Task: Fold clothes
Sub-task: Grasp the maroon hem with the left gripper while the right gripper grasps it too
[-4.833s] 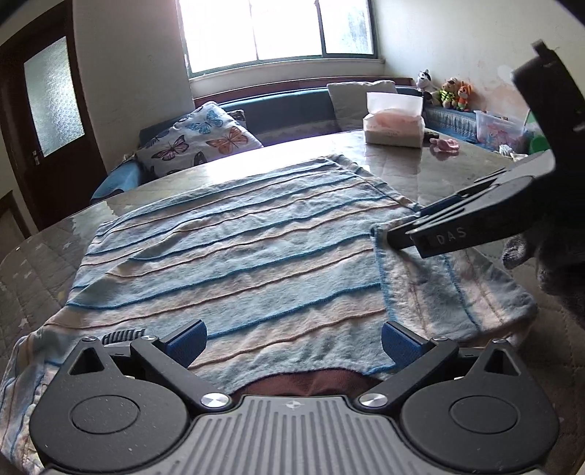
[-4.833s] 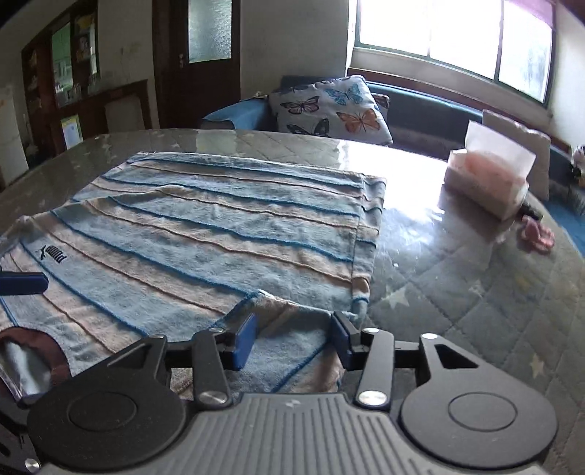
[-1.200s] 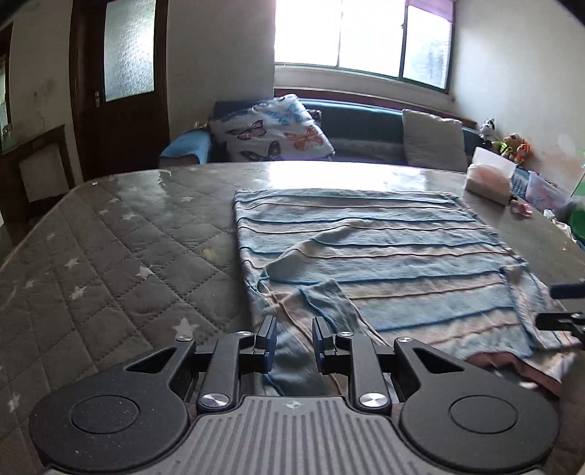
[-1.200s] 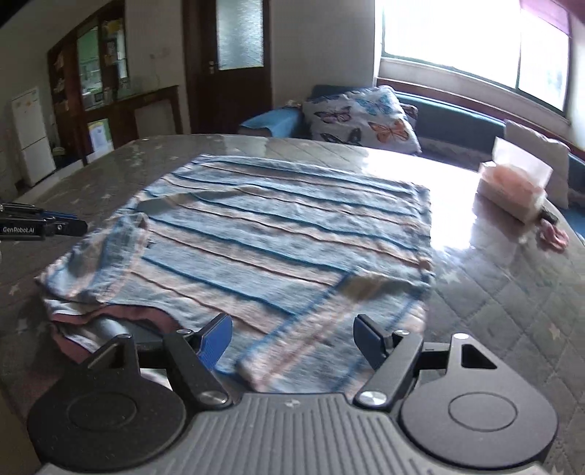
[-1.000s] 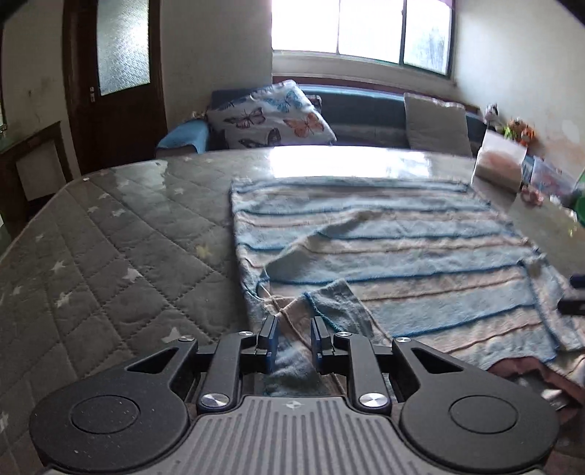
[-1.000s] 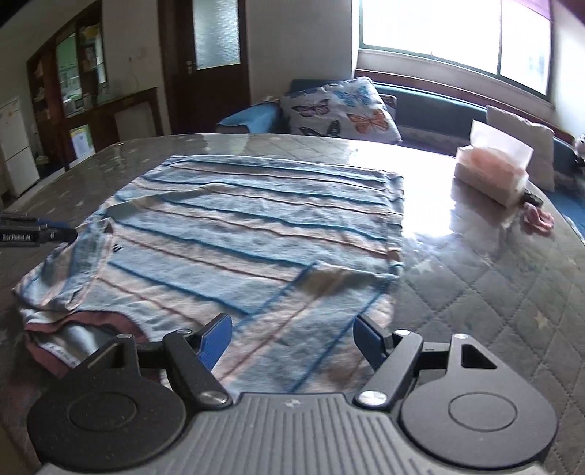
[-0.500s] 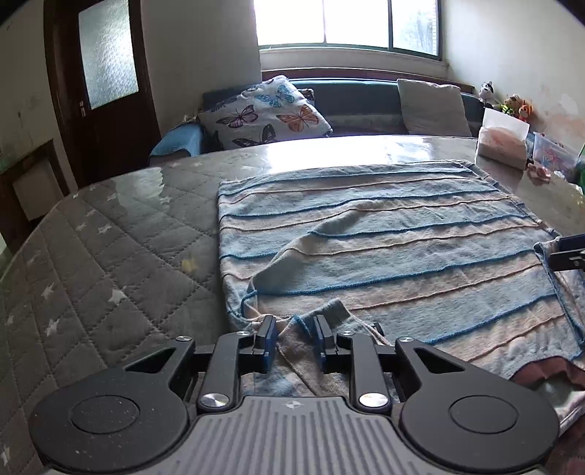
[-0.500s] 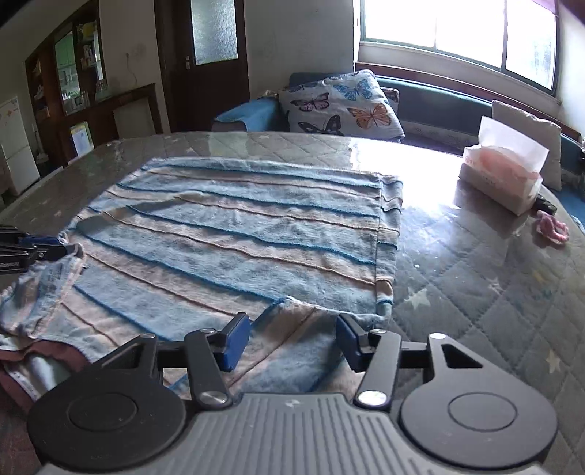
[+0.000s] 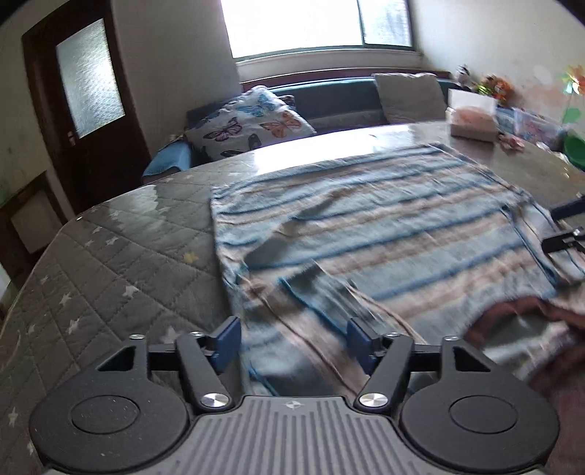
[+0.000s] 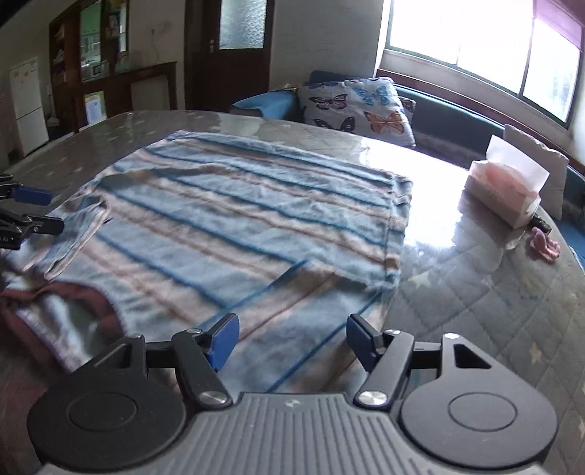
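My left gripper (image 9: 294, 341) jaws opening, striped sweater (image 9: 365, 226) sleeve lying loose between pads, released, my right gripper (image 10: 292, 339) opening too, over the other folded sleeve, gripping nothing

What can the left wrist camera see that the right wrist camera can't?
Only the left wrist view shows the toys and the green bowl at the far right, plus the left claw up close, its jaws opening over a folded-in sleeve.

Only the right wrist view shows the fridge, the shelves, and the right claw up close, its jaws opening over the other sleeve.

Both show the striped shirt on the table, the butterfly pillow, the tissue box, the door and the window.
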Action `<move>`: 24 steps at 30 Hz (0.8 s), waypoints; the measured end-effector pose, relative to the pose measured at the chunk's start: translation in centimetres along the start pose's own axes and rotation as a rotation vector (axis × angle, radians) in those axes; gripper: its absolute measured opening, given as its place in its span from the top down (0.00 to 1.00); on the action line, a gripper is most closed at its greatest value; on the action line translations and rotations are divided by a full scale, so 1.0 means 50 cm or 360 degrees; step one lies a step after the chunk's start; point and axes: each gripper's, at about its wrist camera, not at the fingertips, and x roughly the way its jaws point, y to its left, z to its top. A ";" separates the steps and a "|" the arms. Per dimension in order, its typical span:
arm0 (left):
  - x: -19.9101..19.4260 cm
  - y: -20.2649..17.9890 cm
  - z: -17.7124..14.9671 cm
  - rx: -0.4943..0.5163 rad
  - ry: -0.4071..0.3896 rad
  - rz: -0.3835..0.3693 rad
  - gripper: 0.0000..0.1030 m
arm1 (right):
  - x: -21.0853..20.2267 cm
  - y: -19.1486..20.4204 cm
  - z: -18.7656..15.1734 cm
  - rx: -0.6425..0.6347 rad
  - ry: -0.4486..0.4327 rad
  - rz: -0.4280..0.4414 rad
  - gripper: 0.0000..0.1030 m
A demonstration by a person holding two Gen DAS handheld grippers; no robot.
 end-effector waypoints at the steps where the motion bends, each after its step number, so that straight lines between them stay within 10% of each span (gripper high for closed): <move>1: -0.007 -0.009 -0.010 0.0032 0.0004 -0.0007 0.29 | -0.007 0.007 -0.008 -0.0010 0.0005 0.0014 0.33; 24: -0.123 -0.069 -0.112 0.0530 -0.0058 -0.0007 0.21 | -0.124 0.081 -0.096 -0.0318 0.0024 0.0081 0.26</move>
